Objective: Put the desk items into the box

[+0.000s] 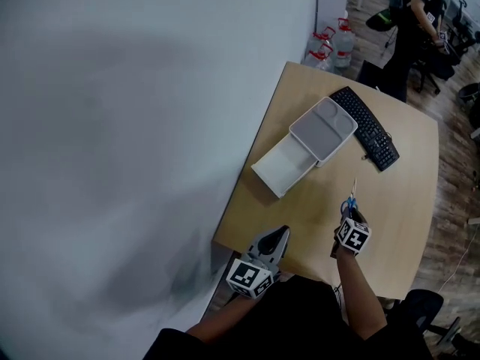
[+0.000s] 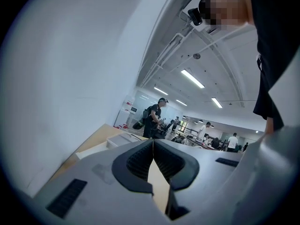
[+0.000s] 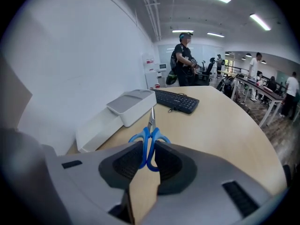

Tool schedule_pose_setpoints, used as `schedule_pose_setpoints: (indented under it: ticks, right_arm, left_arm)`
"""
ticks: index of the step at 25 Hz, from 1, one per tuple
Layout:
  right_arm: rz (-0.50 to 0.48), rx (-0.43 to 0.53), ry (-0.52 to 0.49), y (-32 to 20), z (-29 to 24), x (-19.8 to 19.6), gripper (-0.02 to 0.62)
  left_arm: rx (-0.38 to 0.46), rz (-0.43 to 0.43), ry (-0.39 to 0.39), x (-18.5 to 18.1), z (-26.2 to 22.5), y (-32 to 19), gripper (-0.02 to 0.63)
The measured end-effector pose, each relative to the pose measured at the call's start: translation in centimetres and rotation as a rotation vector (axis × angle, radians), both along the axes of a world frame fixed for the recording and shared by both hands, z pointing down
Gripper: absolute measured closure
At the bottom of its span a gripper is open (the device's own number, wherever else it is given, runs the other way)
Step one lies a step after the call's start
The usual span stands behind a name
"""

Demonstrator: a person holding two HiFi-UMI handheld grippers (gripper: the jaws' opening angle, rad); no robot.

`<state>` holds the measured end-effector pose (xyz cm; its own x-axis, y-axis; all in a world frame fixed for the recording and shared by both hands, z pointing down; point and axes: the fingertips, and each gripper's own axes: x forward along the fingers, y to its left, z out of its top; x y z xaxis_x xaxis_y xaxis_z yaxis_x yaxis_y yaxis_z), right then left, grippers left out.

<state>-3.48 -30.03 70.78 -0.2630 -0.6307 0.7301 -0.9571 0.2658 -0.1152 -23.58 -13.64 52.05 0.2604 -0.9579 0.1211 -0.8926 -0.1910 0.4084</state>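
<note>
Blue-handled scissors [image 1: 351, 199] [image 3: 149, 137] hang above the wooden desk [image 1: 390, 208], blades pointing away toward the box. My right gripper [image 1: 349, 216] [image 3: 148, 157] is shut on their handles. The white box [image 1: 283, 165] [image 3: 93, 128] lies open near the desk's left edge. A shallow white lid-like tray [image 1: 324, 130] [image 3: 133, 104] leans across its far end. A black keyboard [image 1: 365, 127] [image 3: 176, 100] lies just beyond that. My left gripper [image 1: 276, 240] [image 2: 153, 146] hovers at the desk's near left corner, shut and holding nothing.
A white wall [image 1: 135, 126] runs along the desk's left side. Water bottles [image 1: 330, 45] stand on the floor past the far corner, and a person [image 1: 416, 28] stands beyond the desk. A dark chair base [image 1: 424, 306] sits at the near right.
</note>
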Motion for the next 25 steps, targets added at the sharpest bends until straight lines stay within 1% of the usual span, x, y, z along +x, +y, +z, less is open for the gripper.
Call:
schedule_pose_setpoints:
  ticks: [6, 12, 19, 22, 25]
  right_arm:
    - [-0.084, 0.021, -0.016, 0.8, -1.2, -7.0, 0.457]
    - [-0.148, 0.021, -0.026, 1.9, -1.4, -12.9, 0.457]
    - [-0.236, 0.011, -0.040, 2.6, -0.1, -19.8, 0.457]
    - [-0.264, 0.001, -0.044, 2.5, 0.6, -22.2, 0.457]
    - [-0.289, -0.010, -0.037, 2.3, 1.4, -24.3, 0.457]
  left_arm:
    - [0.022, -0.049, 0.006, -3.6, -0.9, 2.3, 0.591]
    - [0.015, -0.081, -0.008, -6.7, -0.4, 4.3, 0.591]
    - [0.017, -0.130, -0.024, -9.8, 0.3, 6.2, 0.591]
    - [0.009, -0.161, -0.019, -10.9, 0.7, 7.1, 0.591]
    - [-0.007, -0.181, -0.034, -11.8, 0.7, 8.0, 0.591]
